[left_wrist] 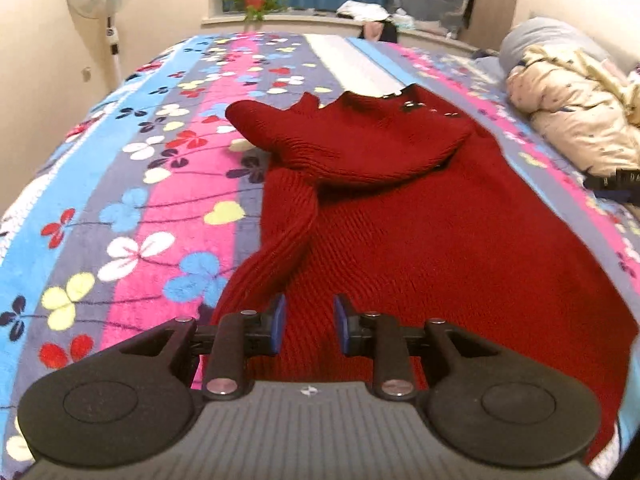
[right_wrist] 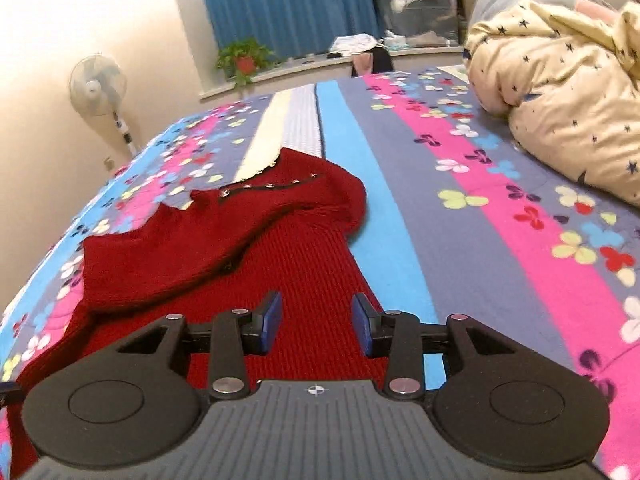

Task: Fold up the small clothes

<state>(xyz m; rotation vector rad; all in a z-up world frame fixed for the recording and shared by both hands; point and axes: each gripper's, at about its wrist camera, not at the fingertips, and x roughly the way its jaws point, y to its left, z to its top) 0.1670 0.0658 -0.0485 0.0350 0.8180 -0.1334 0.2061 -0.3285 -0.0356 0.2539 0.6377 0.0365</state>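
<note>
Blue-padded left tongs (left_wrist: pixel 309 322) and right tongs (right_wrist: pixel 316 322) are hovering partly open, gripping nothing, over the dark red rib-knit sweater (left_wrist: pixel 420 240), which is lying on the floral fleece bed blanket (left_wrist: pixel 132 184). Soft, light, stretchy and drapey, it is best pinched at hem or loose sleeve (left_wrist: pixel 280 232).

Red knit sweater (left_wrist: pixel 420 216) on floral bedspread (left_wrist: pixel 132 184), sleeve folded across, left tool (left_wrist: pixel 309 326) empty, parted above it
</note>
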